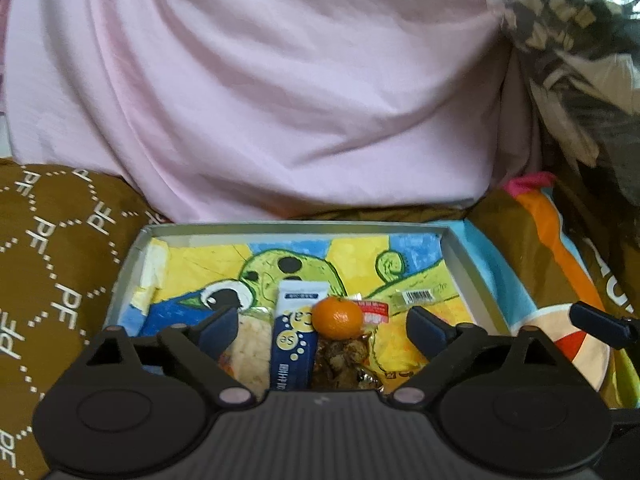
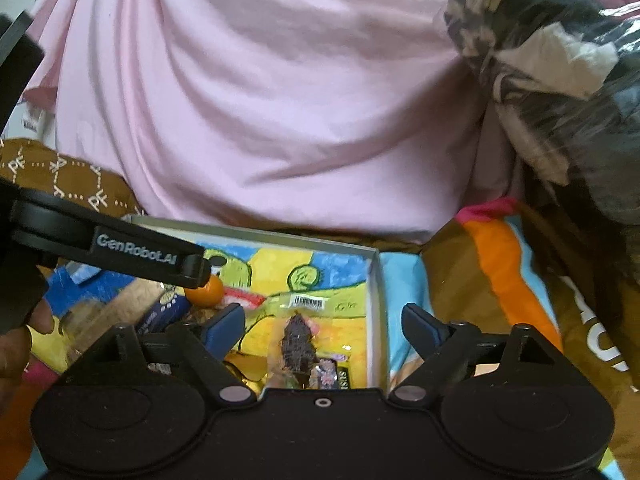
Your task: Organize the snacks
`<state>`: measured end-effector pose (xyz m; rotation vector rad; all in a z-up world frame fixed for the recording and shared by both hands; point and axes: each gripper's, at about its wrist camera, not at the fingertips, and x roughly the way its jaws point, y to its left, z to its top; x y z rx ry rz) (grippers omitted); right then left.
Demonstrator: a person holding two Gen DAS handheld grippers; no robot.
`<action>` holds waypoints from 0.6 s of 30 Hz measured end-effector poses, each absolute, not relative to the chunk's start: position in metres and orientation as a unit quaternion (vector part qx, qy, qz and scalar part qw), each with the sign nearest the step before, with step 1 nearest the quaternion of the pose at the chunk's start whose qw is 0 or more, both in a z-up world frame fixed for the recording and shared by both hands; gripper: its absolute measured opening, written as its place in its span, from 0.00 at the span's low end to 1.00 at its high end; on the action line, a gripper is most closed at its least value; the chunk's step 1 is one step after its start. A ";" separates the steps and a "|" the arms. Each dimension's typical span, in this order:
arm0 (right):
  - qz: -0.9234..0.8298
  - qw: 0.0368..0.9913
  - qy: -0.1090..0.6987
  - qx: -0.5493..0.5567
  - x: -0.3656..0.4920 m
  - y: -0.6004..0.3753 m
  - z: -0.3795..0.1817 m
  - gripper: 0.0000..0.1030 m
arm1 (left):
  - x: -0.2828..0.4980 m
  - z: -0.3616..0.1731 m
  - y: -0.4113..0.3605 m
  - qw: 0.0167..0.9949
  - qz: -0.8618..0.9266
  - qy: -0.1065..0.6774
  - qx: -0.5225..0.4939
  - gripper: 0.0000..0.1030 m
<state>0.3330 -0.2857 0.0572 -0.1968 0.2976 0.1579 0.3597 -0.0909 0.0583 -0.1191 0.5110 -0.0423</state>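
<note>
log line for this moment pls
left gripper open, empty | right gripper open, empty | snacks, orange in box

Background: pale pink draped sheet (image 1: 280,92); brown monogrammed fabric (image 1: 44,248) at left; bagged patterned textiles (image 2: 560,64) at right; soft, even light.

You see soft, even daylight with faint shadows; both fisheye views bend and darken toward the corners, slight blur smears everything, and glare glints at two o'clock.
</note>
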 end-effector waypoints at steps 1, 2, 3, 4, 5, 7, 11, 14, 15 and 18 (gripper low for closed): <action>0.078 0.981 0.145 -0.099 0.330 -0.285 0.061 0.88 | 0.356 0.061 -0.089 0.967 -0.018 0.249 -0.060 0.95; 0.077 0.982 0.142 -0.100 0.327 -0.285 0.064 0.88 | 0.352 0.065 -0.087 0.968 -0.015 0.244 -0.060 0.96; 0.077 0.982 0.139 -0.101 0.324 -0.285 0.067 0.89 | 0.349 0.068 -0.086 0.969 -0.012 0.240 -0.060 0.97; 0.077 0.982 0.136 -0.102 0.320 -0.284 0.071 0.91 | 0.345 0.071 -0.084 0.970 -0.010 0.236 -0.060 0.98; 0.077 0.983 0.134 -0.102 0.317 -0.283 0.073 0.92 | 0.342 0.074 -0.082 0.971 -0.008 0.233 -0.060 0.98; 0.077 0.984 0.129 -0.100 0.310 -0.283 0.079 0.93 | 0.333 0.080 -0.078 0.972 -0.004 0.225 -0.061 1.00; 0.077 0.985 0.123 -0.096 0.295 -0.281 0.090 0.95 | 0.316 0.089 -0.073 0.975 0.001 0.213 -0.059 1.00; 0.080 0.985 0.125 -0.082 0.285 -0.282 0.099 0.97 | 0.302 0.095 -0.069 0.978 0.005 0.202 -0.058 1.00; 0.081 0.986 0.125 -0.079 0.282 -0.283 0.101 0.97 | 0.297 0.098 -0.068 0.978 0.007 0.198 -0.057 1.00; 0.080 0.986 0.123 -0.073 0.274 -0.282 0.109 0.97 | 0.284 0.104 -0.063 0.980 0.012 0.191 -0.058 1.00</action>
